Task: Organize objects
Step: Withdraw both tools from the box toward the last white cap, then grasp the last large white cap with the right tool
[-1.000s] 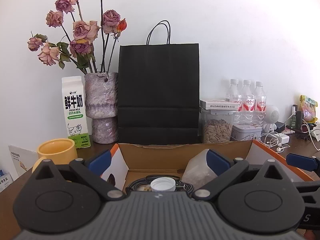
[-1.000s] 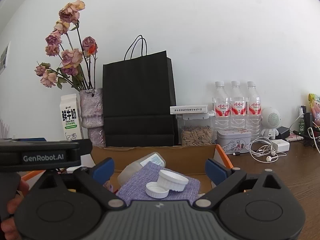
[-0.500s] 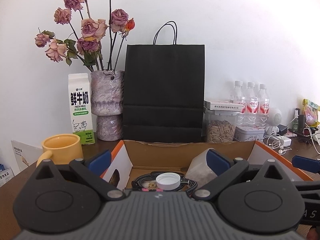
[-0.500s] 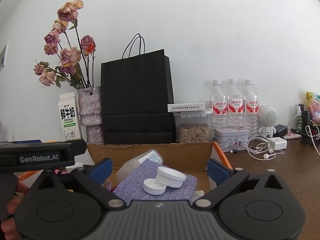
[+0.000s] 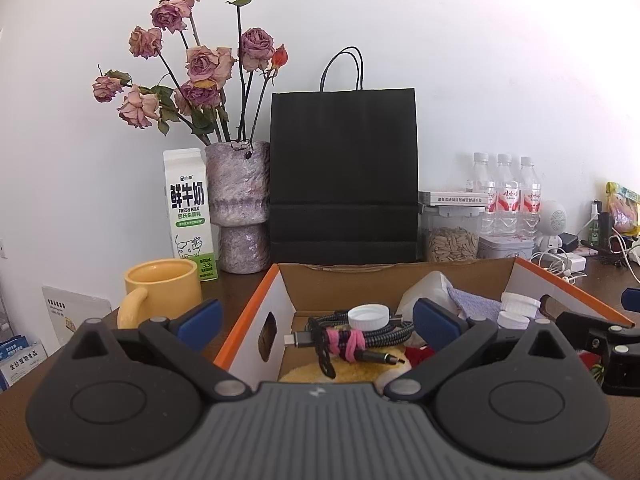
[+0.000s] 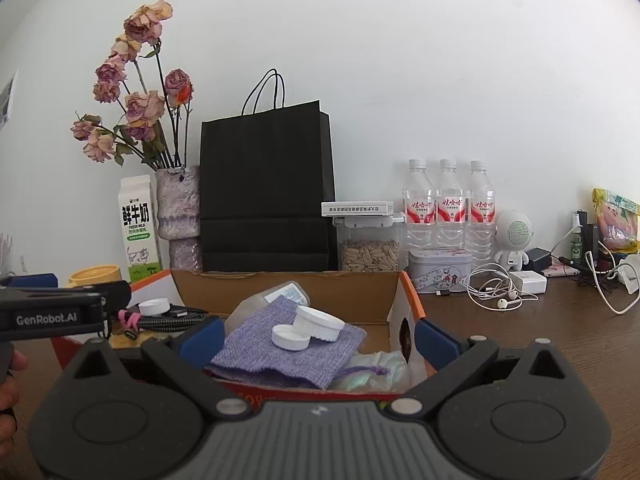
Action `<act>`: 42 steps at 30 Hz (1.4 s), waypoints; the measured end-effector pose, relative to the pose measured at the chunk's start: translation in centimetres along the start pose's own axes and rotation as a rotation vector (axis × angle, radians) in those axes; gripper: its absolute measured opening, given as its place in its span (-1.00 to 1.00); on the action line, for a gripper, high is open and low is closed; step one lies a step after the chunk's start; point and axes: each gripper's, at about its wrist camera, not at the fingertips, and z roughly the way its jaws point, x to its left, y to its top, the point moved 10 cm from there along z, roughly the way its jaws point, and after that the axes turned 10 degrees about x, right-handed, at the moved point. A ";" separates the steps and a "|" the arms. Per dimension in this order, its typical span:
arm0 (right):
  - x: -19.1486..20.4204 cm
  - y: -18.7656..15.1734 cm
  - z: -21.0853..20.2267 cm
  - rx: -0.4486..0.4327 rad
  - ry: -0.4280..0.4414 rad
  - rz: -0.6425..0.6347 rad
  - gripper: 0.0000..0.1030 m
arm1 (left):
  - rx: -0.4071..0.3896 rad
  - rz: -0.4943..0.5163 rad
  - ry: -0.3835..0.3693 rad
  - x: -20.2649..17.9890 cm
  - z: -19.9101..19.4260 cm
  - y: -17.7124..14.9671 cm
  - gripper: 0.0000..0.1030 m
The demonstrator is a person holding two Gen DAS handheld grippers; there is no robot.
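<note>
A: Both grippers, left gripper [image 5: 316, 322] and right gripper [image 6: 318, 334], are spread wide and empty above the cardboard box [image 5: 256, 308].

B: The white cap [image 5: 368, 317] rests loose on the coiled cable [image 5: 352, 336]; a clumsy reach probably knocks it off.

The left black two-finger gripper with blue pads [image 5: 318, 322] is hanging level with its fingers spread wide, nothing between them. The right black two-finger gripper with blue pads [image 6: 320, 334] is gaping just as wide and is also empty. The person's bare hand [image 6: 9, 384] is wrapping the left gripper's handle.
</note>
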 end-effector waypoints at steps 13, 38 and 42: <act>-0.2 -3.7 -3.8 0.125 -0.015 -0.057 0.97 | 0.142 0.030 -0.048 0.5 -3.6 -4.7 1.00; -0.5 -8.3 -1.8 0.433 0.003 -0.027 0.75 | 0.313 0.012 -0.145 -0.4 -3.8 -8.2 1.00; 0.3 -8.4 -0.9 0.456 0.011 -0.043 0.72 | 0.316 0.010 -0.144 -0.3 -3.7 -8.2 1.00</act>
